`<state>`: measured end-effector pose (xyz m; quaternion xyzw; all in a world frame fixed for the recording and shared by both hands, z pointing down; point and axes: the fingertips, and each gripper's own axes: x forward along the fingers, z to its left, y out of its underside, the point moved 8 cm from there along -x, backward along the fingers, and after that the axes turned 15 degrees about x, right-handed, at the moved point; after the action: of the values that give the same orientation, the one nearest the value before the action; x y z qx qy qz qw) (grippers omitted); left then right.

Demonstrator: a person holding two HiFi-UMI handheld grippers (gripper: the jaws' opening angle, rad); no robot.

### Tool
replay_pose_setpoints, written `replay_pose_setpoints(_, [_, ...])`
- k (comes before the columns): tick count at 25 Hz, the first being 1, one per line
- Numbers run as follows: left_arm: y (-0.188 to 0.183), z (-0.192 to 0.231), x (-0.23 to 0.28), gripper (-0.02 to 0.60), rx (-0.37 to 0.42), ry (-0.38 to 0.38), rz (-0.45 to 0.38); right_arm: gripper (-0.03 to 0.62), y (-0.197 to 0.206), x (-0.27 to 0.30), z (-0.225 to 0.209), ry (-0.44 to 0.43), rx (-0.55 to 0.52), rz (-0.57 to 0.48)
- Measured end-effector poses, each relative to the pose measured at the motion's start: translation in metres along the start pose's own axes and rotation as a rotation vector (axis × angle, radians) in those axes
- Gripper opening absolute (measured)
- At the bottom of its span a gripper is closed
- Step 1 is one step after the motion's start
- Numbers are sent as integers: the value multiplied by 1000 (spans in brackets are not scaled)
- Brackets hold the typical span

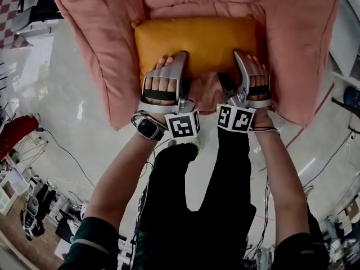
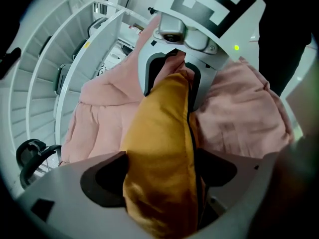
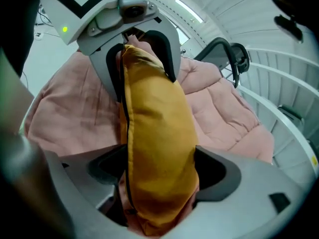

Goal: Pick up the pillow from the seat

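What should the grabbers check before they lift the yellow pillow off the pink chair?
1. Edge of the pillow sits between the jaws of the left gripper: ok.
2. Pillow edge sits between the jaws of the right gripper: ok.
3. Jaws squeezed onto the pillow: not ok, both stand wide open.
4. Grippers spaced apart along the same near edge: ok.
5. Nothing lying on top of the pillow: ok.
6. Pillow's far edge free of the seat: cannot tell.
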<state>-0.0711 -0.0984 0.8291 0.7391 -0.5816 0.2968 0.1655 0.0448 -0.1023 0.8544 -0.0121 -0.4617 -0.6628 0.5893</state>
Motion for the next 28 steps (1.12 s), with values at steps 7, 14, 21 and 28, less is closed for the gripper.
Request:
replay_pose_setpoints(7, [-4, 11, -4, 344, -65, 67, -30, 302, -2, -7, -12, -43, 40, 34])
replay_pose_setpoints(14, [7, 43, -10, 284, -150, 170, -80, 222, -23, -12, -39, -149, 84, 70])
replay_pose_setpoints(21, [7, 87, -35, 233, -206, 248, -135, 179, -38, -43, -72, -213, 115, 55])
replay_pose_setpoints(28, [19, 162, -80, 221, -229, 200, -163, 178, -99, -88, -137, -164, 93, 68])
